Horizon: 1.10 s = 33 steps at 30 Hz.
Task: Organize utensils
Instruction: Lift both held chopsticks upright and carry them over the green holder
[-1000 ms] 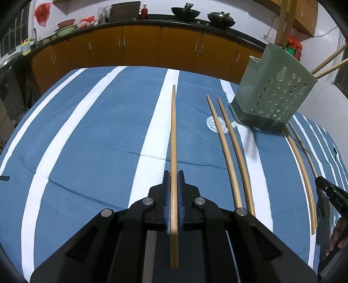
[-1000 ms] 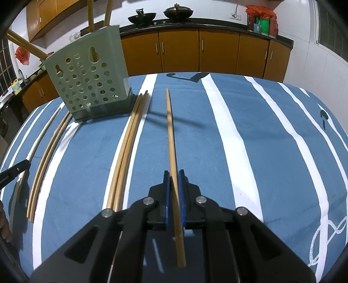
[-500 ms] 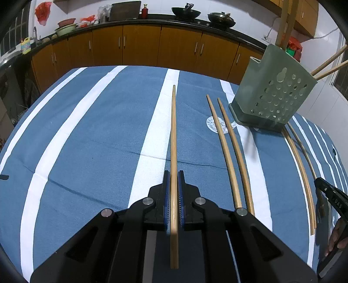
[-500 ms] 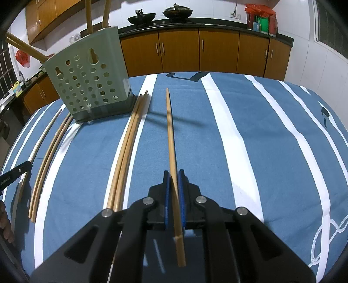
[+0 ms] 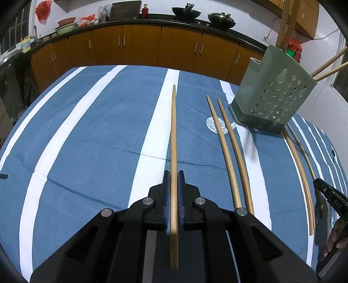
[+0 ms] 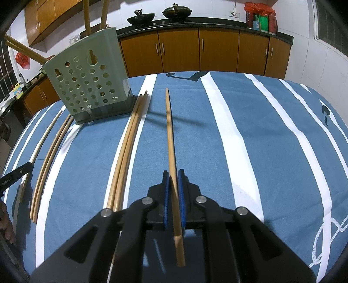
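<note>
So we've got a chopstick pinched in each hand right now. Our left gripper (image 5: 173, 174) is clenched on one wooden chopstick (image 5: 173, 130), blue pads snug on both sides, with the stick running straight out toward 12 o'clock over the blue-and-white striped tablecloth (image 5: 87, 130) and its butt end poking back past the jaws. Same deal on the other side: our right gripper (image 6: 173, 174) is clamped on a second chopstick (image 6: 169, 130), which leans a touch toward 11 o'clock. The green perforated chopstick holder (image 5: 274, 95) sits up at about 2 o'clock in the left view and 10 o'clock in the right view (image 6: 87, 82), and it has a few sticks poking out the top at odd angles. Loose ones are lying flat on the cloth: a pair (image 5: 230, 152) just right of our left stick, and another bunch (image 5: 300, 165) curving along the 3 o'clock edge near the holder's base. In the right view a pair (image 6: 126, 148) lies close at our 10 o'clock, touching each other. Orange kitchen cabinets (image 6: 195, 52) run along the back, with woks (image 5: 186, 12) on the counter.
</note>
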Available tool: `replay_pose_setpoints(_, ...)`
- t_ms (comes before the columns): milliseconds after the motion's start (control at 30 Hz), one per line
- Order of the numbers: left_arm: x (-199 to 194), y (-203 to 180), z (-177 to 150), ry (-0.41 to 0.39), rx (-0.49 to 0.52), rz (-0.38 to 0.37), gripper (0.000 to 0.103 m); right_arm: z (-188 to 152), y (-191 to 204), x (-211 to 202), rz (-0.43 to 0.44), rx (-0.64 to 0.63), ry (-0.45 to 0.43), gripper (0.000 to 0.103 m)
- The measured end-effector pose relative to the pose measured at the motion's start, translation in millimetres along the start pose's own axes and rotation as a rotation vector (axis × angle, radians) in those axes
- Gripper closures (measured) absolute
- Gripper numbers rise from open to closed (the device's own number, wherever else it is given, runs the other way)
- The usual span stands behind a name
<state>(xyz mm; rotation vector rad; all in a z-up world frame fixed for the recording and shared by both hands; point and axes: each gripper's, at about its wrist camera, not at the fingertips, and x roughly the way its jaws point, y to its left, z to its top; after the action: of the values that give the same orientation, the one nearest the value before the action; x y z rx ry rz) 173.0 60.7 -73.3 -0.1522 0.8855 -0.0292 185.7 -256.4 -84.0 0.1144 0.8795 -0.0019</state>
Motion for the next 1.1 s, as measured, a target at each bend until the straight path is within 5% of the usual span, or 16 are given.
replay_pose_setpoints(567, -8, -7, -4, 0.009, 0.091, 0.051, 0.095, 1, -2, -15, 0.012, -0.033, -0.023, 0.095)
replay_pose_setpoints(933, -93, -17, 46, -0.265, 0.086, -0.006, 0.096, 45, -3, -89, 0.046, -0.026, -0.282, 0.095)
replay_pose_setpoints(1100, -114, -23, 64, -0.328, 0.082, -0.027, 0.096, 63, 1, -111, 0.055, -0.033, -0.363, 0.095)
